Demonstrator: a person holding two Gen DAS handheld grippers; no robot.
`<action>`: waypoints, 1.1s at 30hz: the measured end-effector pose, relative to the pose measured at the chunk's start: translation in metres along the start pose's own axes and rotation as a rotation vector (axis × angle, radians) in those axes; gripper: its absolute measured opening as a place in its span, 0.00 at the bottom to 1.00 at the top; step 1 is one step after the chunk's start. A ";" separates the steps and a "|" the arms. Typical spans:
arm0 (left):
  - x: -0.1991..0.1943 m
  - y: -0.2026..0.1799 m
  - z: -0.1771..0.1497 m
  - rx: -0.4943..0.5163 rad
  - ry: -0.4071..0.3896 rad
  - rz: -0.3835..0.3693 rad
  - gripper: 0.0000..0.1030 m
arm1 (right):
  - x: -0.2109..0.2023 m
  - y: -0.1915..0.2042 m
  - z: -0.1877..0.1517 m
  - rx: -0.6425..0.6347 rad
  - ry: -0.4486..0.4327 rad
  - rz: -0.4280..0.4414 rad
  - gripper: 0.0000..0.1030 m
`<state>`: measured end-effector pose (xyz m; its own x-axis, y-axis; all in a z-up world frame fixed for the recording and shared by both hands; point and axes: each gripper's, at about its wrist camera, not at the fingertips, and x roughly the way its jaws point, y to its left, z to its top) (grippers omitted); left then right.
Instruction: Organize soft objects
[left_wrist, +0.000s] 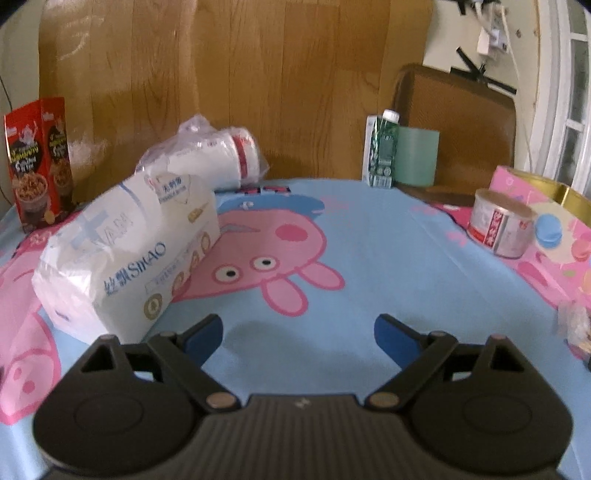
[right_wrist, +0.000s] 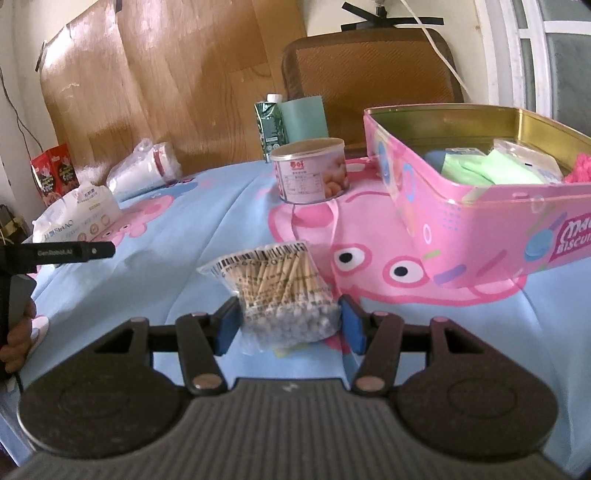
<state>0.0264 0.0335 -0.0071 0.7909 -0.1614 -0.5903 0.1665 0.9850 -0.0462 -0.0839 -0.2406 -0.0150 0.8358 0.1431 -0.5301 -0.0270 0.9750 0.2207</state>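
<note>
A clear bag of cotton swabs (right_wrist: 280, 295) lies on the blue cartoon-pig cloth, its near end between my right gripper's (right_wrist: 290, 326) blue pads (right_wrist: 226, 328), which sit close against its sides. A pink biscuit tin (right_wrist: 461, 206) stands open to the right with green and pink soft items (right_wrist: 491, 170) inside. A white tissue pack (left_wrist: 125, 254) lies left of my left gripper (left_wrist: 297, 338), which is open and empty above the cloth. A plastic-wrapped white roll (left_wrist: 218, 155) lies behind the tissue pack.
A small round can (right_wrist: 312, 173) stands left of the tin; it also shows in the left wrist view (left_wrist: 500, 227). A green carton (left_wrist: 382, 151) and teal cylinder (left_wrist: 417, 157) stand at the back. Red snack boxes (left_wrist: 35, 162) stand at the far left. A wooden panel backs the table.
</note>
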 end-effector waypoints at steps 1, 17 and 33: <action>0.002 0.001 0.000 -0.006 0.016 -0.005 0.90 | -0.001 -0.001 -0.001 0.004 -0.004 0.003 0.58; 0.010 -0.007 0.001 0.067 0.064 -0.010 0.99 | -0.004 0.007 -0.007 -0.053 -0.028 -0.024 0.64; 0.011 -0.007 0.001 0.069 0.065 -0.010 1.00 | -0.013 0.016 -0.021 -0.107 -0.062 -0.087 0.75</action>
<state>0.0349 0.0250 -0.0126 0.7495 -0.1646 -0.6412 0.2162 0.9763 0.0021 -0.1066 -0.2234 -0.0214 0.8696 0.0494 -0.4914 -0.0084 0.9963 0.0855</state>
